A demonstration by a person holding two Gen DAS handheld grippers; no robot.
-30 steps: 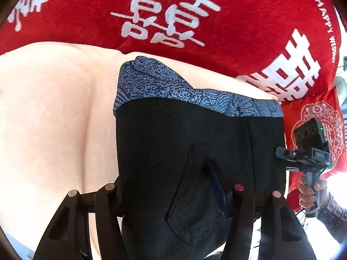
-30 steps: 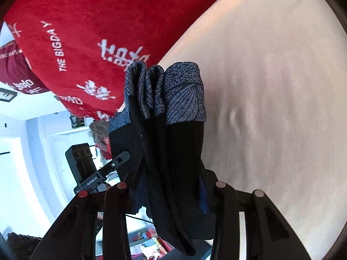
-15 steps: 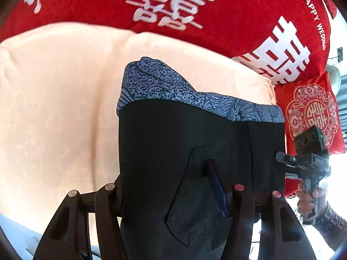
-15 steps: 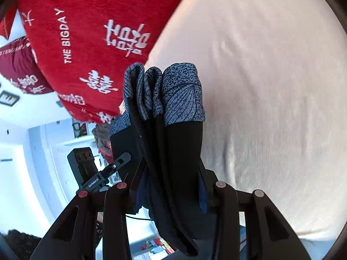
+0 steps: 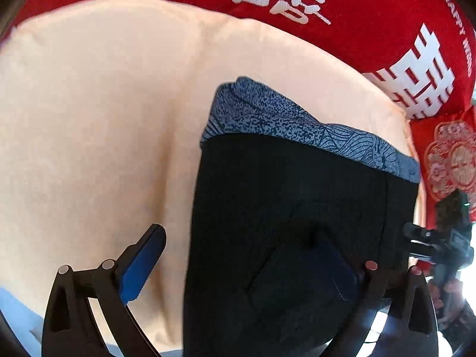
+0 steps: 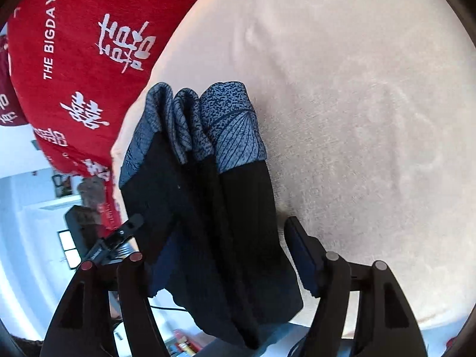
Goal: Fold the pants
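Now both tongs have just been opening w/ the pants (image 5: 297,208) between the fingers. Left tongs (image 5: 261,255) stand wide apart; blue pad clear of the cloth on one side, other finger hidden behind fabric. Right tongs (image 6: 220,247) also apart, gap visible by the right pad. Pants, folded, black w/ grey-blue patterned cuffs, rest on cream bed (image 5: 89,119), near red pillow (image 5: 372,15).
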